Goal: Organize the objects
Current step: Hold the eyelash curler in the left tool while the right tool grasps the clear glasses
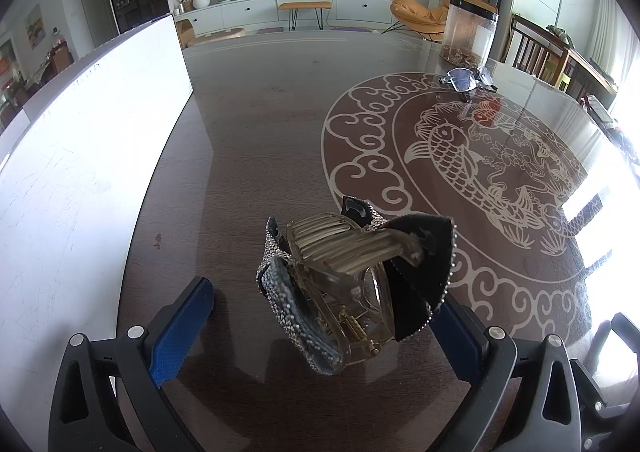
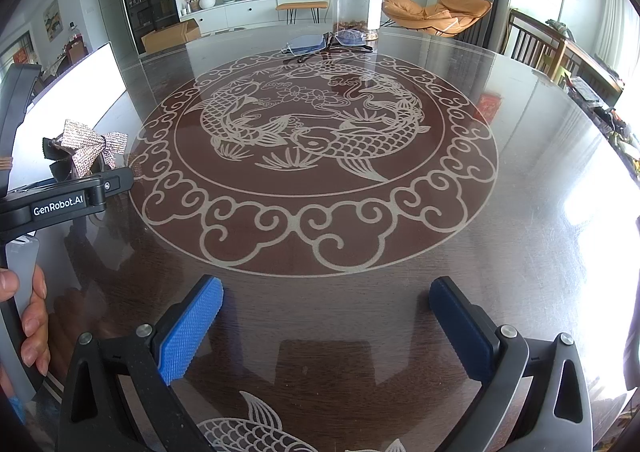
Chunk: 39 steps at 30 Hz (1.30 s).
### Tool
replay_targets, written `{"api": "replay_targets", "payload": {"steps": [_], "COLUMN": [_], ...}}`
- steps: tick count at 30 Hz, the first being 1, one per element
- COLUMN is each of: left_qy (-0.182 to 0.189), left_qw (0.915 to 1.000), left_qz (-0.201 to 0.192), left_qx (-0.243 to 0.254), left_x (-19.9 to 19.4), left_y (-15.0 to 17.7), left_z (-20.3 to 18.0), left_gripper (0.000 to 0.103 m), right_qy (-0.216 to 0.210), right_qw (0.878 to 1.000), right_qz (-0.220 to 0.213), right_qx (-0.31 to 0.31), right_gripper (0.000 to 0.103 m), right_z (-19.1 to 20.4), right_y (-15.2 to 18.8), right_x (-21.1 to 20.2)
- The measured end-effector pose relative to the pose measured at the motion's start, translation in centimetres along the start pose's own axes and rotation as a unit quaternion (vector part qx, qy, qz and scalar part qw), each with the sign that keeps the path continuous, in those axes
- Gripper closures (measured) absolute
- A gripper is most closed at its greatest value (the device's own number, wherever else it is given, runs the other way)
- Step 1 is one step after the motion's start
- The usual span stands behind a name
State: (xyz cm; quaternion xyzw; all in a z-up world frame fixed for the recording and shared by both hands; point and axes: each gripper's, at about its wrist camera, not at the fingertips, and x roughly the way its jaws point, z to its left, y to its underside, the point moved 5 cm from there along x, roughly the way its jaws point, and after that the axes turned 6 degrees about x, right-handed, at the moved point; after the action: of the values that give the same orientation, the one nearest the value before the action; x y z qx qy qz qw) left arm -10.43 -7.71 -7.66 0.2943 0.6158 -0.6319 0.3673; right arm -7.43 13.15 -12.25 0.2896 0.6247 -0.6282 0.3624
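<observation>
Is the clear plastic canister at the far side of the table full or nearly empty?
Nearly empty: the clear plastic canister holds only a shallow brown layer at its bottom.

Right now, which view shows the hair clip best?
The left wrist view: the hair clip sits close and central between that gripper's open jaws, showing its clear teeth, spring and rhinestone bow. The right wrist view catches only the bow's sparkly front at the far left edge, partly hidden behind the left gripper.

Glossy table [image 2: 520, 212], rhinestone hair clip [image 1: 340, 280]
</observation>
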Motion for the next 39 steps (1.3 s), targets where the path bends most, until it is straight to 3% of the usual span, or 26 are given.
{"api": "replay_targets", "payload": {"steps": [28, 31, 34, 36, 39], "left_qy": [0.000, 0.000, 0.000, 0.000, 0.000], "left_qw": [1.0000, 1.0000, 1.0000, 1.0000, 1.0000], "left_qz": [-0.001, -0.001, -0.001, -0.001, -0.001], "left_qx": [0.000, 0.000, 0.000, 0.000, 0.000], "left_x": [-0.2, -0.3, -0.4, -0.4, -0.4], "left_y": [0.2, 0.1, 0.2, 0.2, 0.2], "left_z": [0.2, 0.1, 0.2, 0.2, 0.2], "left_gripper": [0.000, 0.000, 0.000, 0.000, 0.000], "right_qy": [-0.005, -0.027, -0.079, -0.106, -0.110], "right_qw": [1.000, 0.999, 0.996, 0.994, 0.991], "right_qz": [0.004, -0.018, -0.008, 0.000, 0.014], "right_qx": [0.007, 0.020, 0.031, 0.041, 0.069], "right_gripper": [0.000, 0.000, 0.000, 0.000, 0.000], "right_z": [-0.1, -0.5, -0.1, 0.6, 1.7], "right_y": [-0.3, -3.7, -9.4, -14.0, -19.9], "right_x": [-0.1, -0.2, 1.8, 4.4, 8.8]}}
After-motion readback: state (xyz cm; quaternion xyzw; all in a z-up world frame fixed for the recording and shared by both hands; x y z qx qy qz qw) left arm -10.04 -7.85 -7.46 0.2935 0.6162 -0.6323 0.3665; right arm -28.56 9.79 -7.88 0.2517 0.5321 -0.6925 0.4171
